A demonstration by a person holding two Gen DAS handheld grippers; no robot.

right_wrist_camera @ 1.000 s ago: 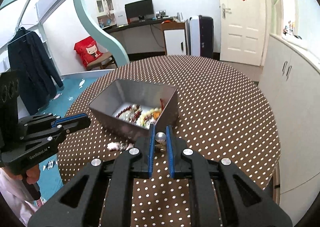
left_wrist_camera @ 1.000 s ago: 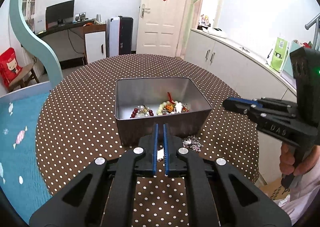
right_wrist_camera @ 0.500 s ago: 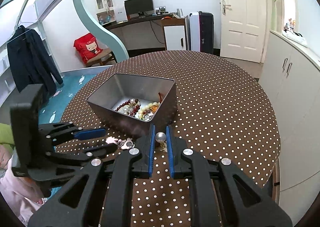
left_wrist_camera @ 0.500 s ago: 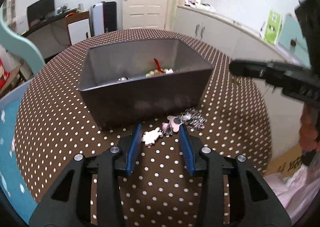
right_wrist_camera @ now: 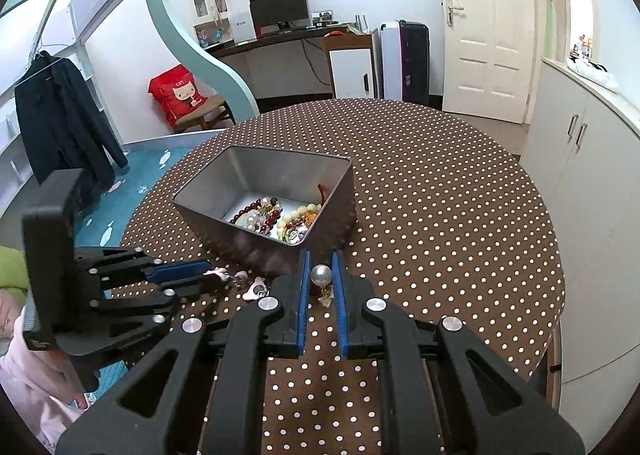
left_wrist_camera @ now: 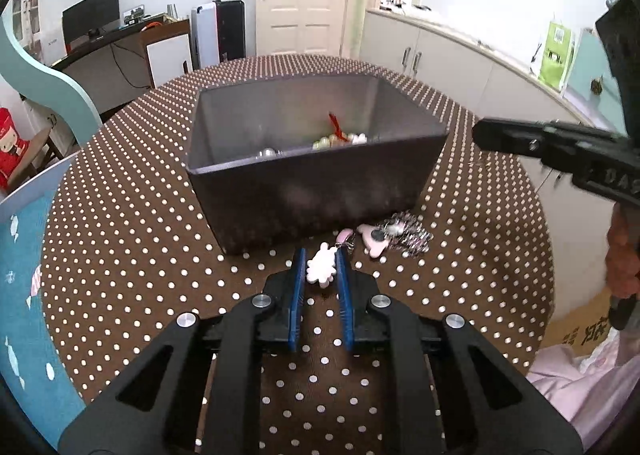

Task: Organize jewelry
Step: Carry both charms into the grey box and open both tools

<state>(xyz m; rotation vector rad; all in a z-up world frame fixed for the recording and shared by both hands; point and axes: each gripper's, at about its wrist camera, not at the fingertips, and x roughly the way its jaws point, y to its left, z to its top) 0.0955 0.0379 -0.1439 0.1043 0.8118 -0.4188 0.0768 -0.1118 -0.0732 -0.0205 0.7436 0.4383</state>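
Observation:
A grey metal tin [left_wrist_camera: 316,179] [right_wrist_camera: 208,191] stands on the polka-dot table and holds several bead bracelets [right_wrist_camera: 276,217]. My left gripper [left_wrist_camera: 320,261] is shut on a white charm [left_wrist_camera: 320,269] of a keychain that lies on the cloth just in front of the tin; it also shows in the right wrist view [right_wrist_camera: 208,275]. The keychain's pink pieces and silver chain [left_wrist_camera: 394,233] trail to the right. My right gripper [right_wrist_camera: 320,275] is shut on a pearl earring [right_wrist_camera: 321,275] and holds it above the table beside the tin; it also shows in the left wrist view [left_wrist_camera: 504,133].
The round table [right_wrist_camera: 440,195] has its edge near on the right. White cabinets [right_wrist_camera: 580,159] stand to the right. A blue rug [left_wrist_camera: 24,279] lies on the floor to the left.
My left gripper came down toward the table, opened around the white charm, and closed on it. My right gripper stayed shut on the pearl earring and hardly moved.

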